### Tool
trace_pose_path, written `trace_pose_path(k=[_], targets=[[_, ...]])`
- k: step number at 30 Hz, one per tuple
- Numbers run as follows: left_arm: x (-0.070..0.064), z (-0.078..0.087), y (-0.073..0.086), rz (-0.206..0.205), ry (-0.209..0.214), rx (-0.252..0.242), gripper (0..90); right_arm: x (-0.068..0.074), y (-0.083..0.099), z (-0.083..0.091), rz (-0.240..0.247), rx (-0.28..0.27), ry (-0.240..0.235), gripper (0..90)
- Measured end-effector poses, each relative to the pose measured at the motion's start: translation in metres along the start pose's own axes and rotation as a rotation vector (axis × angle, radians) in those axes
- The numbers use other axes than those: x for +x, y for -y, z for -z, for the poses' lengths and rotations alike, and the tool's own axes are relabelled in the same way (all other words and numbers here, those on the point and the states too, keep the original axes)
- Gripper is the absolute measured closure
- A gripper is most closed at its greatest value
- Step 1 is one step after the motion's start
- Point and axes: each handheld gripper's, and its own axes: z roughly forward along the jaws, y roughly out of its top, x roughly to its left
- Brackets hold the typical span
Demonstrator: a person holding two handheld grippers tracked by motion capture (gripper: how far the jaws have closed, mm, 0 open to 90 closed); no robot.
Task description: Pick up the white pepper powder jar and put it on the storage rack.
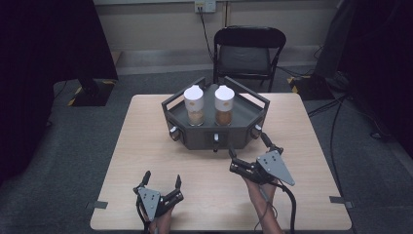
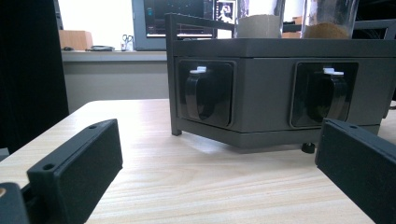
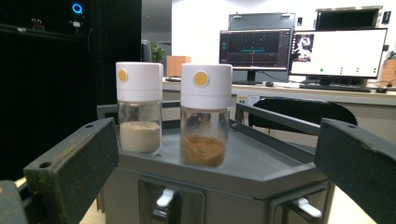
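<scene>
Jar tops (image 2: 329, 18) cut off at twelve o'clock in the left gripper view; rack base (image 3: 210, 196) cropped at six o'clock in the right gripper view.

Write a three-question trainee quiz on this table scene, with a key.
1. True or false: the right gripper holds a jar.
2. Which jar holds the darker powder, seen from the high view: A the left jar, B the right jar?
3. Fill in: both jars stand on the grey ____.

Key: 1 false, its jaws stand open and empty, as do the left gripper's. 2 B. 3 stand.
</scene>
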Motion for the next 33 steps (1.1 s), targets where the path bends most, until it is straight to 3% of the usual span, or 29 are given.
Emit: trace_pose_path(k=[33], targets=[[0.000, 0.000, 0.000, 0.001, -0.002, -0.001, 0.0, 0.004, 0.061, 0.056, -0.024, 0.077, 0.107, 0.0]])
